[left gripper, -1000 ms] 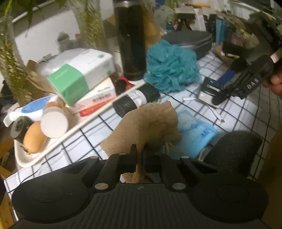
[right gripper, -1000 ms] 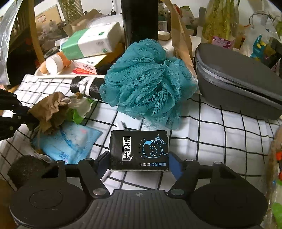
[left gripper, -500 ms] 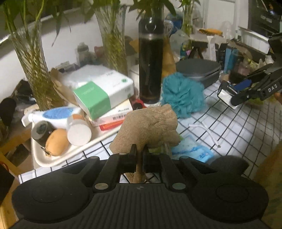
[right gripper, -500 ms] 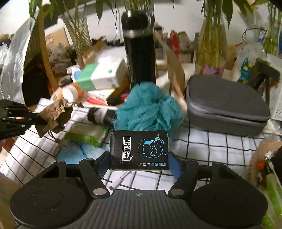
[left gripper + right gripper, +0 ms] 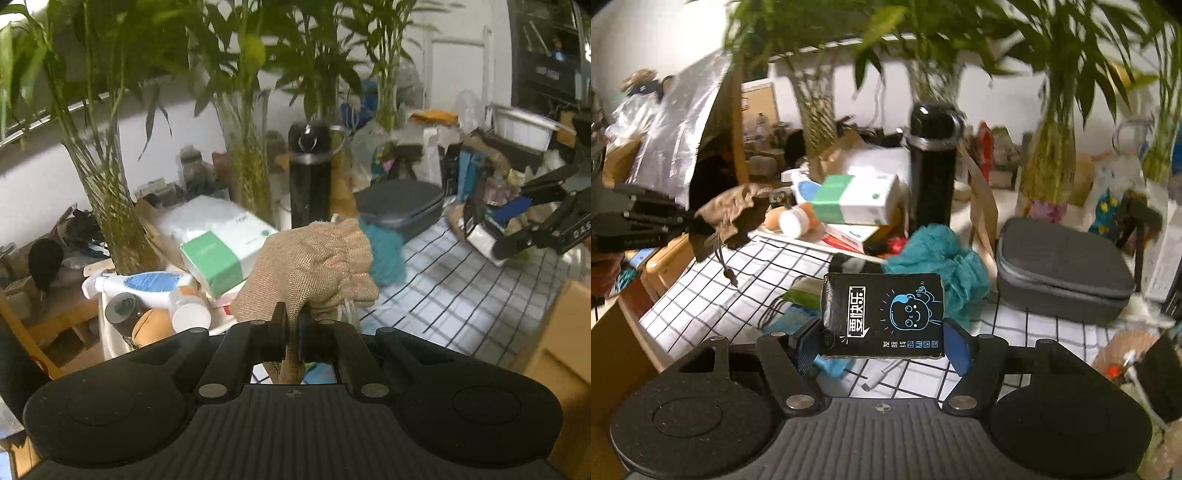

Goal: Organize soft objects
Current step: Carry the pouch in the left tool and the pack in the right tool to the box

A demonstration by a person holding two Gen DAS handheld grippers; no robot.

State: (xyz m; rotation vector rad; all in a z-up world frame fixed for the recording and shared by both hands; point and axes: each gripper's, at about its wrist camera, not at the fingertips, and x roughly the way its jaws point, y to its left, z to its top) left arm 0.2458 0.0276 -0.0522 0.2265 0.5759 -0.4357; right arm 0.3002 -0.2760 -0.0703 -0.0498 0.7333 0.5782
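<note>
Left tool (image 5: 291, 325) clamped on a tan cloth pouch (image 5: 314, 269), right tool (image 5: 882, 341) clamped on a black tissue pack (image 5: 882, 315), both held up above the checked desk (image 5: 738, 291)

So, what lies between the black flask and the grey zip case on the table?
In the right wrist view, a brown paper bag stands between the black flask and the grey zip case.

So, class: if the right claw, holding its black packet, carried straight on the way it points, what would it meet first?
Probably the teal bath pouf, lying just beyond the black packet gripped in the right claw; depth is uncertain.
</note>
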